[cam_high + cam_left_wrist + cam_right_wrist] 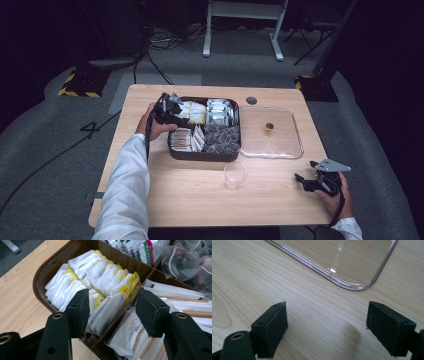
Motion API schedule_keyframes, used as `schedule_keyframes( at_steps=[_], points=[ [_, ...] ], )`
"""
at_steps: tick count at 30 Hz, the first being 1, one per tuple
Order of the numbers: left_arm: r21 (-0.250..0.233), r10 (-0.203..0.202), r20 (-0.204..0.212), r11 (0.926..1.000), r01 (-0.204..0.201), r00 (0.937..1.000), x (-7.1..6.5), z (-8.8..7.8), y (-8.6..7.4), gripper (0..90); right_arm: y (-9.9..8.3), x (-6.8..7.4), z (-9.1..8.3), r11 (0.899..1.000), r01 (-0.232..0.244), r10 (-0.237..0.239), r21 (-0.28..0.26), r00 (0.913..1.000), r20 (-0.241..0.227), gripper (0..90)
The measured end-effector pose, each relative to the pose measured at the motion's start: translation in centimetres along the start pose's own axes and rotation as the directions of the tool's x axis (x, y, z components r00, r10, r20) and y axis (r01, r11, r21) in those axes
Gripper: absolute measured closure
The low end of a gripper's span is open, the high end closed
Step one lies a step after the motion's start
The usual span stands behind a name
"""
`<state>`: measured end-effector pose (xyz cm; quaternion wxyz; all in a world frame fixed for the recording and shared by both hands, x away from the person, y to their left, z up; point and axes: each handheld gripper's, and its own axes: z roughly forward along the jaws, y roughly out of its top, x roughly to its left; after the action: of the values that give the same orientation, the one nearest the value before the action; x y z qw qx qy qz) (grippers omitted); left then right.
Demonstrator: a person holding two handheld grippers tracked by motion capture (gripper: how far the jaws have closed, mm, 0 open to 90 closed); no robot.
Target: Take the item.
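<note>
**A:** Over the back-left compartment of the brown tray (202, 156), the left gripper (111, 305) has its jaws about half open. Yellow-and-white sachets (100, 275) stand between them; the frontmost sachet touches the left jaw, but the right jaw is clear of them, so nothing is pinched.

**B:** And the other one?

**A:** Near the desk's (190, 200) front right corner, the right gripper (325, 326) is held low with its jaws wide apart and nothing but bare wood between them.

**B:** What lies around them, biggest first?

**A:** On the desk, the tray sits left of centre, split into compartments. Just right of it lies the clear lid (272, 132), flat, with a small brown knob at its middle; its rounded corner shows ahead of the right gripper's jaws. A clear cup (235, 175) stands upright just in front of the tray.

**B:** Anything in the left gripper's way?

**A:** The divider wall (112, 327) runs under its right jaw, with paper-wrapped sticks (185, 300) beyond and clear mesh bags (185, 265) farther back.

**B:** What can't you make out?

**A:** From above, hand and gripper cover those sachets. Print on the packets is too blurred to read.
</note>
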<state>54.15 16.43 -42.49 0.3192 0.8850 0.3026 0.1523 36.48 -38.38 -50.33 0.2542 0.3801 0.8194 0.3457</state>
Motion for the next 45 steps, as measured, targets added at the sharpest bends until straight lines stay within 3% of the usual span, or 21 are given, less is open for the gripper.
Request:
schedule_keyframes(
  at_steps=[5, 12, 20, 22, 25, 26, 30, 38, 45],
  points=[
    [0.034, -0.017, -0.012, 0.9993, 0.017, 0.9998, 0.6, 0.7, -0.2, 45.2, 0.0, 0.0, 0.0, 1.0, 0.0, 0.0, 0.0, 1.0, -0.001, 17.4],
    [0.038, -0.041, -0.015, 0.9984, 0.041, 0.9991, 0.9, 1.5, -0.3, 48.6, 0.0, 0.0, 0.0, 1.0, 0.001, -0.001, 0.0, 1.0, 0.0, 17.4],
    [0.091, -0.029, -0.041, 0.9953, 0.033, 0.9988, 1.1, 2.5, 0.1, 55.1, 0.0, 0.0, 0.0, 1.0, 0.002, -0.002, -0.001, 1.0, 0.0, 17.4],
    [0.096, -0.033, -0.029, 0.9948, 0.035, 0.9991, 1.1, 2.7, 0.1, 56.7, 0.0, 0.0, 0.0, 1.0, 0.001, -0.001, -0.001, 1.0, 0.0, 17.4],
    [0.107, -0.027, -0.022, 0.9938, 0.03, 0.9994, 1.1, 3.0, 0.1, 70.7, 0.0, 0.0, 0.0, 1.0, 0.002, -0.002, -0.001, 1.0, 0.0, 17.4],
    [0.108, -0.02, -0.027, 0.9938, 0.023, 0.9994, 1.1, 3.0, 0.1, 70.7, 0.0, 0.0, 0.0, 1.0, 0.003, -0.003, -0.001, 1.0, 0.001, 17.4],
    [0.091, -0.012, -0.019, 0.9957, 0.014, 0.9997, 1.1, 2.6, -0.1, 88.2, 0.0, 0.0, 0.0, 1.0, 0.003, -0.003, -0.001, 1.0, -0.001, 17.5],
    [0.069, 0.011, -0.019, 0.9976, -0.01, 0.9998, 0.7, 1.5, 0.0, 90.0, 0.0, 0.0, 0.0, 1.0, 0.003, -0.003, -0.001, 1.0, -0.002, 17.4],
    [0.009, 0.003, -0.038, 1.0, -0.002, 0.9993, 0.6, -0.1, 0.2, 90.0, 0.0, 0.0, 0.0, 1.0, 0.002, -0.002, -0.001, 1.0, -0.003, 17.4]
  ],
)
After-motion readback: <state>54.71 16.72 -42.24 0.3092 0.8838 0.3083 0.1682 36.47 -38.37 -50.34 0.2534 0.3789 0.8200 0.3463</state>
